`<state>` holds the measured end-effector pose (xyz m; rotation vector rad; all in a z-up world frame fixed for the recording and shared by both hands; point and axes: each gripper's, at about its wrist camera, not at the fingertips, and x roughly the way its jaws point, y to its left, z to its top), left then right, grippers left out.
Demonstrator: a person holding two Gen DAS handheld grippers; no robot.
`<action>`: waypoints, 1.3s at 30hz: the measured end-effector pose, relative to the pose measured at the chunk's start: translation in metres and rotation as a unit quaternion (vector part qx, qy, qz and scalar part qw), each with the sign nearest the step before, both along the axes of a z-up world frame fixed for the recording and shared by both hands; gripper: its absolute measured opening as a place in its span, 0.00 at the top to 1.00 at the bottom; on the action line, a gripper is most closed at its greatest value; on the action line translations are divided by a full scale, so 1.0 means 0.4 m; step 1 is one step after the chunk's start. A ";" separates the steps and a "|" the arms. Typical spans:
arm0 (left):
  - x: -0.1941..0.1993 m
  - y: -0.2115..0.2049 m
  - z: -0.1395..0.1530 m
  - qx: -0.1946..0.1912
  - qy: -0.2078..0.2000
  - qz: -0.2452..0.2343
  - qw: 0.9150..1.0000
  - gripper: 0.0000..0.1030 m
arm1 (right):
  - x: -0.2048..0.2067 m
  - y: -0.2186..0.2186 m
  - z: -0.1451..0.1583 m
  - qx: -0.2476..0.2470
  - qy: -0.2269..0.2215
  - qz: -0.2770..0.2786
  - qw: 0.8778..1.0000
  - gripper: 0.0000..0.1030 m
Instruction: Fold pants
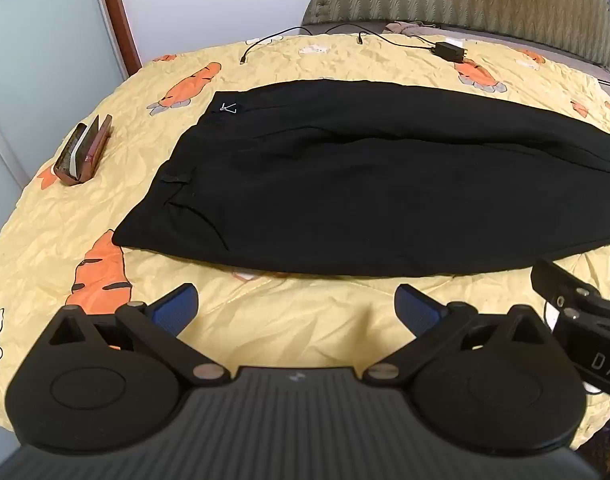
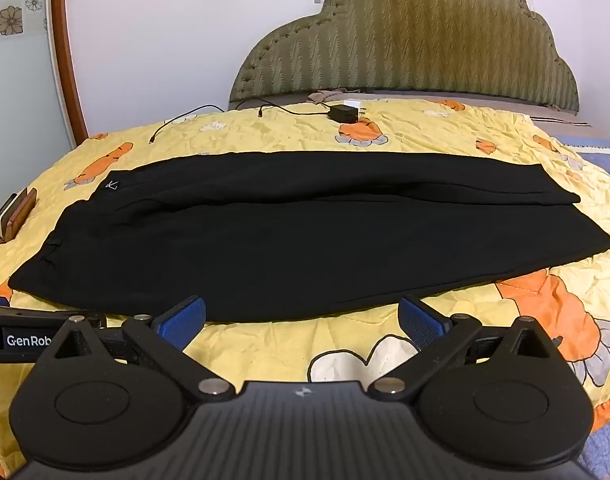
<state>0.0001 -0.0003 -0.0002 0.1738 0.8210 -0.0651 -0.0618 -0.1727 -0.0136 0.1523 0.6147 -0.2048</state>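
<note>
Nearest, the left gripper (image 1: 296,307) and the right gripper (image 2: 301,319) are held above the yellow carrot-print bedspread (image 2: 265,348), jaws wide and empty. Beyond them the black pants (image 2: 289,236) are laid flat across the bed. Farther off, a charger (image 2: 343,113) is seen before the padded headboard (image 2: 405,40) and the white wall (image 2: 157,48).

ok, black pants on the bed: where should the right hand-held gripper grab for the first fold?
Probably the near hem corner of the black pants, at the leg ends on the right. Come in low from the near bed edge, jaws sliding over and under the cloth. The pants lie flat, already halved lengthwise, waistband left, so that corner is the free edge. The right hand-held gripper is open and short of the fabric.
</note>
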 end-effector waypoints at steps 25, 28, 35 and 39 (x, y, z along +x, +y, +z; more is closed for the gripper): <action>-0.001 0.005 0.002 -0.006 0.003 0.005 1.000 0.00 | -0.007 0.007 0.001 0.001 -0.001 0.005 1.000 0.00; -0.001 0.005 0.003 -0.006 0.004 0.006 1.000 0.00 | -0.007 0.008 0.001 0.001 -0.001 0.005 1.000 0.00; -0.003 0.004 0.002 -0.008 0.004 0.007 1.000 0.00 | -0.009 0.009 0.000 0.000 -0.001 0.005 1.000 0.00; -0.003 0.006 0.001 -0.010 0.006 0.008 1.000 0.00 | -0.008 0.009 0.001 0.000 0.000 0.005 1.000 0.00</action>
